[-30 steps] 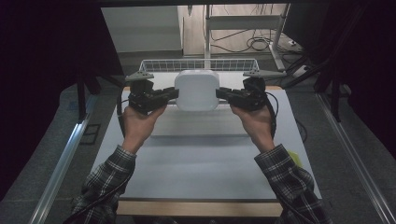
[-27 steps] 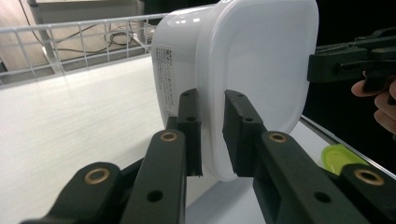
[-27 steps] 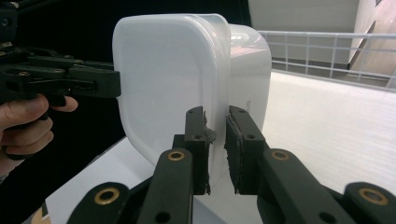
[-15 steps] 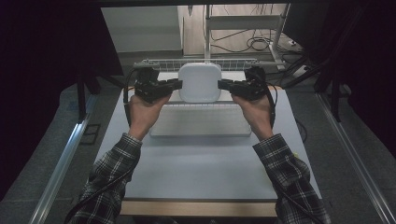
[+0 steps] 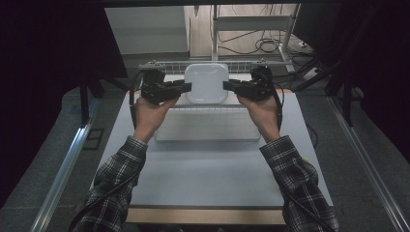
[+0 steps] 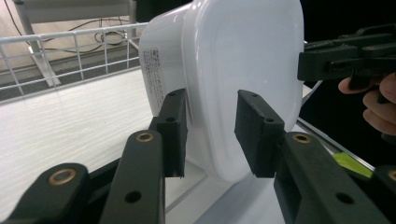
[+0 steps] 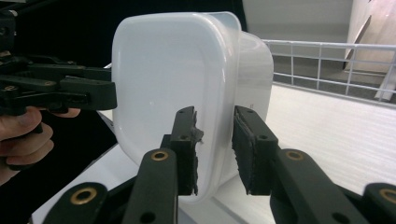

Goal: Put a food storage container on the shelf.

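The table (image 5: 203,159) carries a flat white tray (image 5: 208,126) and, at its far edge, a wire rack (image 5: 159,66). Above the tray's far part, a white lidded tub (image 5: 207,83) hangs between the 2 grippers, clear of the table.

The left gripper (image 5: 186,87) bites the tub's left edge. In the left gripper view its jaws stand a moderate way apart, straddling the lid's rim on the tub (image 6: 224,70); whether both pads press is hard to tell.

The right gripper (image 5: 227,86) takes the right edge. In the right gripper view its jaws sit narrower, closed on the rim of the tub (image 7: 187,65), both pads touching.
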`<control>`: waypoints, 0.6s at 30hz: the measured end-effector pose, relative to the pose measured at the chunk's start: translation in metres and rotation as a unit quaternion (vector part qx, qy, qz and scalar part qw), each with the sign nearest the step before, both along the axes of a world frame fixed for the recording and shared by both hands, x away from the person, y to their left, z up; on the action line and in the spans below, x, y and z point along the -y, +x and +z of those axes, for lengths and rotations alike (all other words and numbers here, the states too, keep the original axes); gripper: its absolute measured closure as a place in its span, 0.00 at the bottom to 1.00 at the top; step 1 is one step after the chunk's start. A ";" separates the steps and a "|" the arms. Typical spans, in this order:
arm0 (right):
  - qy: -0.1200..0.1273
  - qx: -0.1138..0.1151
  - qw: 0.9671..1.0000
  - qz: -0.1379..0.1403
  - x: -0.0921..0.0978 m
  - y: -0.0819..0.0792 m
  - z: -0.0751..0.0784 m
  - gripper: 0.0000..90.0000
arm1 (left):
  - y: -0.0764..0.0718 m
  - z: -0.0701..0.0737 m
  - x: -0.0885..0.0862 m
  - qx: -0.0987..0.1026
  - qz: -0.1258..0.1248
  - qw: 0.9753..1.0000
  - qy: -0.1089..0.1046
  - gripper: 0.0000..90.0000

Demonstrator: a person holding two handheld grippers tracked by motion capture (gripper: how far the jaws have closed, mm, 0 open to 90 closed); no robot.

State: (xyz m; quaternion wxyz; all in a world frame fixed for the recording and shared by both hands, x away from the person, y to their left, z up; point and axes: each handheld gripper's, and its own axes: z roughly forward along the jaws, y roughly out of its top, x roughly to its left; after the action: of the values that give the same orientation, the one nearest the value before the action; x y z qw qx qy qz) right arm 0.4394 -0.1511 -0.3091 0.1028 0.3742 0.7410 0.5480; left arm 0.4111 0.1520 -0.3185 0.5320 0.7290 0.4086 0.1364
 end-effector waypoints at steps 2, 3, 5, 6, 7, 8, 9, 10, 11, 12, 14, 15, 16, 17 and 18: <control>-0.003 0.001 1.000 -0.001 -0.001 0.001 0.000 0.76 | 0.002 -0.001 0.001 0.002 0.000 1.000 0.008 0.69; -0.006 0.003 1.000 -0.002 -0.001 0.002 -0.001 0.75 | 0.003 -0.001 0.002 0.001 0.001 1.000 0.011 0.68; -0.011 0.003 1.000 -0.006 -0.003 0.004 -0.001 0.73 | 0.005 -0.002 0.003 0.001 0.002 1.000 0.017 0.68; -0.014 0.005 1.000 -0.007 -0.003 0.004 -0.002 0.73 | 0.007 -0.004 0.003 -0.001 0.001 1.000 0.022 0.68; -0.020 0.006 1.000 -0.008 -0.004 0.006 -0.002 0.72 | 0.009 -0.005 0.002 -0.003 0.000 1.000 0.018 0.67; -0.021 0.005 1.000 -0.008 -0.005 0.007 -0.003 0.72 | 0.011 -0.005 0.001 -0.006 -0.003 1.000 0.010 0.67; -0.018 0.004 1.000 -0.008 -0.004 0.009 -0.003 0.72 | 0.012 -0.006 0.000 -0.009 -0.004 1.000 0.004 0.67; -0.015 0.001 1.000 -0.008 -0.004 0.010 -0.003 0.71 | 0.014 -0.006 -0.001 -0.010 -0.005 1.000 0.003 0.67; -0.014 0.000 1.000 -0.009 -0.004 0.011 -0.003 0.71 | 0.014 -0.006 -0.001 -0.010 -0.006 1.000 0.002 0.67; -0.015 0.002 1.000 -0.009 -0.004 0.012 -0.003 0.70 | 0.015 -0.006 -0.001 -0.010 -0.006 1.000 0.001 0.66; -0.018 0.004 1.000 -0.013 -0.005 0.013 -0.003 0.70 | 0.016 -0.005 0.000 -0.007 -0.002 1.000 0.009 0.64; -0.019 0.004 1.000 -0.014 -0.005 0.014 -0.002 0.70 | 0.016 -0.004 0.001 -0.004 0.002 1.000 0.013 0.62; -0.023 0.005 1.000 -0.015 -0.005 0.015 -0.002 0.69 | 0.017 -0.004 0.002 0.000 0.005 1.000 0.017 0.61; -0.023 0.005 1.000 -0.015 -0.005 0.015 -0.002 0.69 | 0.017 -0.004 0.002 0.000 0.005 1.000 0.017 0.60; -0.024 0.005 1.000 -0.016 -0.006 0.015 -0.003 0.69 | 0.018 -0.003 0.002 0.003 0.007 1.000 0.016 0.58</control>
State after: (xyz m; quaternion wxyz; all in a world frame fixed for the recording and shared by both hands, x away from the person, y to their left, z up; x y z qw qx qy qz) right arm 0.4548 -0.1451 -0.3120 0.1241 0.3804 0.7473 0.5305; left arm 0.4292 0.1503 -0.3217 0.5202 0.7344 0.4099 0.1486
